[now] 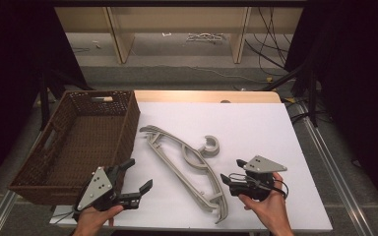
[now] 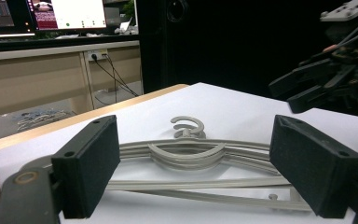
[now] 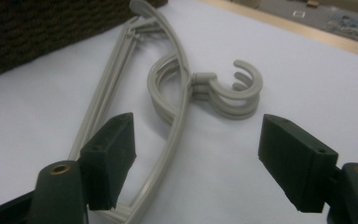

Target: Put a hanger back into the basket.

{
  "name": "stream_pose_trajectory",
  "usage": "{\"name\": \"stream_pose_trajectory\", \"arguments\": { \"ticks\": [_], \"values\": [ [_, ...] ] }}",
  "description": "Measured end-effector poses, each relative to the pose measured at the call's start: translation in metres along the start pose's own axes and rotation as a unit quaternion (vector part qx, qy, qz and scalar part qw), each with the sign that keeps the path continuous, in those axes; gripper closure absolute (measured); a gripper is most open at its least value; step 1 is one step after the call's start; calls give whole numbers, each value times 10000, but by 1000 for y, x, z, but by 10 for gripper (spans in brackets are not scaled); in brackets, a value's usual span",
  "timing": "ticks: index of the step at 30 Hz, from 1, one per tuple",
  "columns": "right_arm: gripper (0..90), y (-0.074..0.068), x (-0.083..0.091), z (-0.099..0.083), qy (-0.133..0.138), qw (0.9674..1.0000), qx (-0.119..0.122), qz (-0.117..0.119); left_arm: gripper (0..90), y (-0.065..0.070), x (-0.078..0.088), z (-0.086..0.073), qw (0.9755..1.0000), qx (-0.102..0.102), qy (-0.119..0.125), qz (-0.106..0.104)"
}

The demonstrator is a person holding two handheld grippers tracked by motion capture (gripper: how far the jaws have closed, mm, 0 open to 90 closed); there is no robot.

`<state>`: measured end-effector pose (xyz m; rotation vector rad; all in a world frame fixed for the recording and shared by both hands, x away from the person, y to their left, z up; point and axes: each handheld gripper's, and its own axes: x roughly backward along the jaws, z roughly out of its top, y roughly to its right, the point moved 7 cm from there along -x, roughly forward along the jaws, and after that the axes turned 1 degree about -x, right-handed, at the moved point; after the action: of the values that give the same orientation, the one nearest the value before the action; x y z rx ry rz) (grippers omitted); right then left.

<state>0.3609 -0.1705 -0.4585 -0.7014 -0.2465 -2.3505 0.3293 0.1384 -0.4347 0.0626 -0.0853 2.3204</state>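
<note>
The white desk (image 1: 256, 123) carries a brown wicker basket (image 1: 86, 142) at its left edge and a stack of grey hangers (image 1: 184, 164) just right of it (at least 2, nested, hooks together), lying flat near the middle. The left gripper (image 1: 130, 177) and right gripper (image 1: 229, 172) flank the stack, fingers (image 2: 91, 161) of both spread wide and empty. This looks like the approach before a pick-up; next, one gripper must close over a hanger's thin frame.
</note>
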Motion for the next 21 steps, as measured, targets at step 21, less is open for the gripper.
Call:
{"name": "stream_pose_trajectory", "arguments": {
  "ticks": [21],
  "values": [
    [479, -1, -78, -2, -1498, 9876, 190, 425, 158, 2, 0, -1, 10000, 0, -32, -36]
  ]
}}
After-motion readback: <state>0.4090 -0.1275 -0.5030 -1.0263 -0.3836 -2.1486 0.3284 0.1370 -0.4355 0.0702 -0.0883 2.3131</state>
